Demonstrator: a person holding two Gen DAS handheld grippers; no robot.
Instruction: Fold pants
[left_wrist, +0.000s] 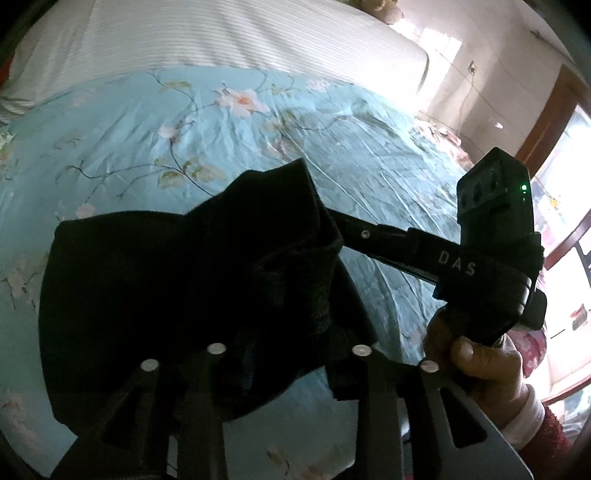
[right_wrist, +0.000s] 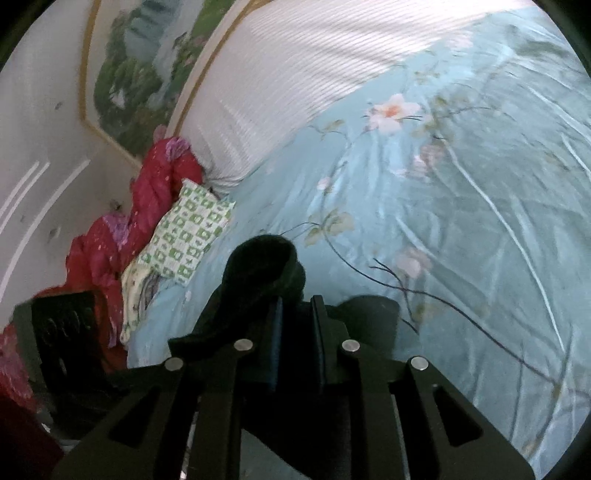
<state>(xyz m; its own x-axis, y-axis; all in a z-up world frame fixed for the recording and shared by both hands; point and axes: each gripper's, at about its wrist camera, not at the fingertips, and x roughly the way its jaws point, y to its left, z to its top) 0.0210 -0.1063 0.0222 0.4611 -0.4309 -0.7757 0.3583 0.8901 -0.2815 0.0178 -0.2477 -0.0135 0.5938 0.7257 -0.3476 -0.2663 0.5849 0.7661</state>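
Left wrist view: left gripper (left_wrist: 288, 332) buried in black pants (left_wrist: 155, 295), jaw gap hidden, can't tell. Pants bunched above the blue floral bedspread (left_wrist: 221, 129). Right wrist view: right gripper (right_wrist: 297, 314) jaws nearly together, pinching pants (right_wrist: 266, 266) fold.

Floral bed (right_wrist: 461, 221), striped quilt (left_wrist: 221, 33), green-patterned cloth (right_wrist: 184, 229)

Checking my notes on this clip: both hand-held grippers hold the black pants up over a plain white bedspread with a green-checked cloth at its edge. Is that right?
Not quite. The bedspread is light blue with pink flowers, not plain white, as the right wrist view shows. The rest stands: the left hand-held gripper and right hand-held gripper both hold the black pants, and the green-checked cloth lies at its edge.
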